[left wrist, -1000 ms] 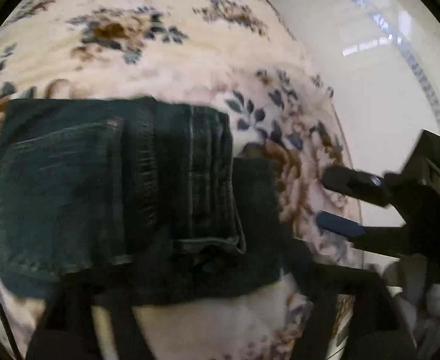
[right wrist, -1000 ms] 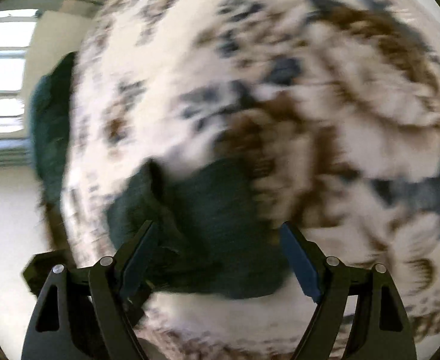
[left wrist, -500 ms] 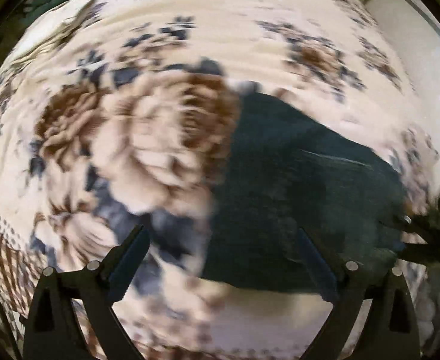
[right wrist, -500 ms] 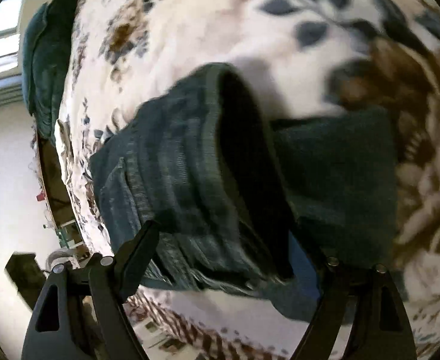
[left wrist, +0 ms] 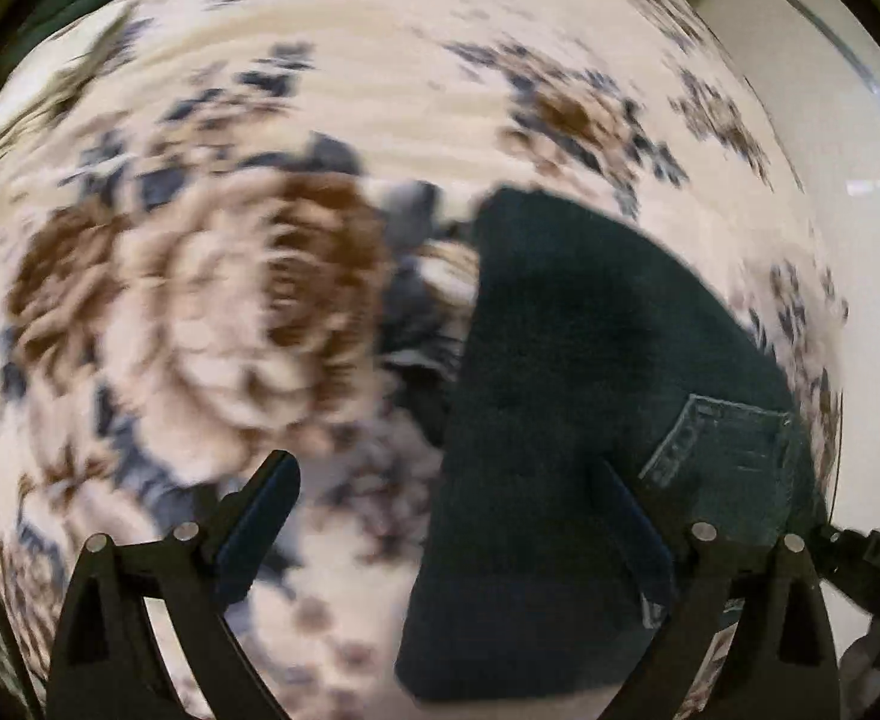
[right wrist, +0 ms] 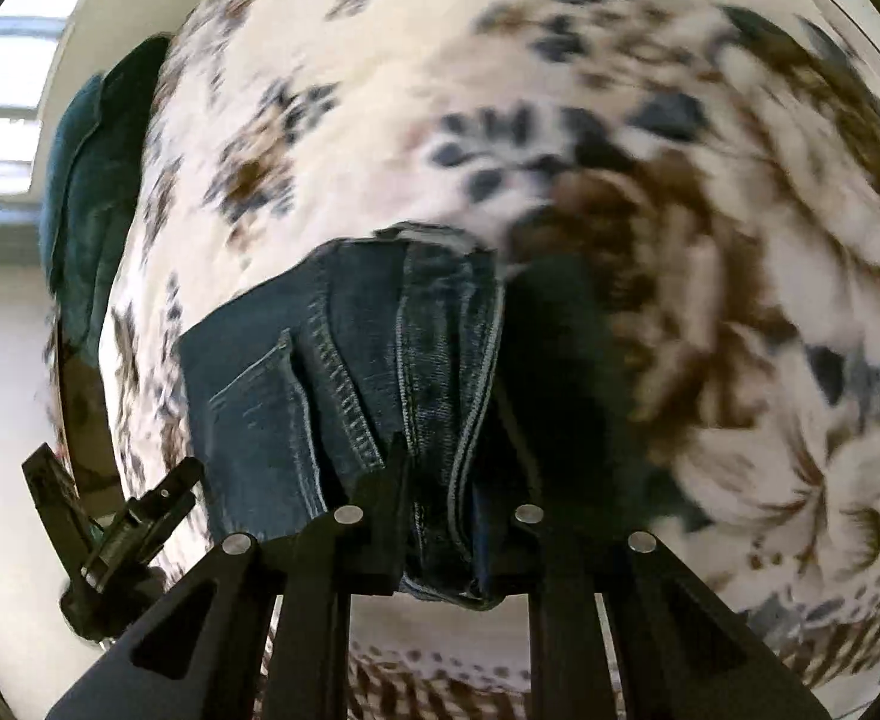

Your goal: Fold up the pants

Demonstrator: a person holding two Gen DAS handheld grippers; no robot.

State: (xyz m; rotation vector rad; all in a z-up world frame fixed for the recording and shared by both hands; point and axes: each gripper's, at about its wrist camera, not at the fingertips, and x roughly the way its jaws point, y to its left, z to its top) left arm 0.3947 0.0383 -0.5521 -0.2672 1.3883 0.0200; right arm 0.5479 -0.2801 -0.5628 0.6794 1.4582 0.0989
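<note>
Dark blue jeans (left wrist: 590, 420) lie partly folded on a floral blanket (left wrist: 212, 312). In the left wrist view my left gripper (left wrist: 452, 510) is open, its right finger over the jeans' edge and its left finger over the blanket. In the right wrist view my right gripper (right wrist: 440, 498) is shut on a thick folded edge of the jeans (right wrist: 344, 372), with seams and a pocket showing to the left. The left gripper (right wrist: 140, 516) shows at the lower left of that view.
The blanket (right wrist: 560, 90) covers a bed whose edge falls off to a pale floor (left wrist: 872, 240) on the right. A dark green cloth (right wrist: 92, 180) lies at the bed's far edge, near a bright window (right wrist: 2, 90).
My right gripper has closed on the jeans' folded edge; it was open half a second ago. My left gripper has let go, opened and swung to the jeans' left side.
</note>
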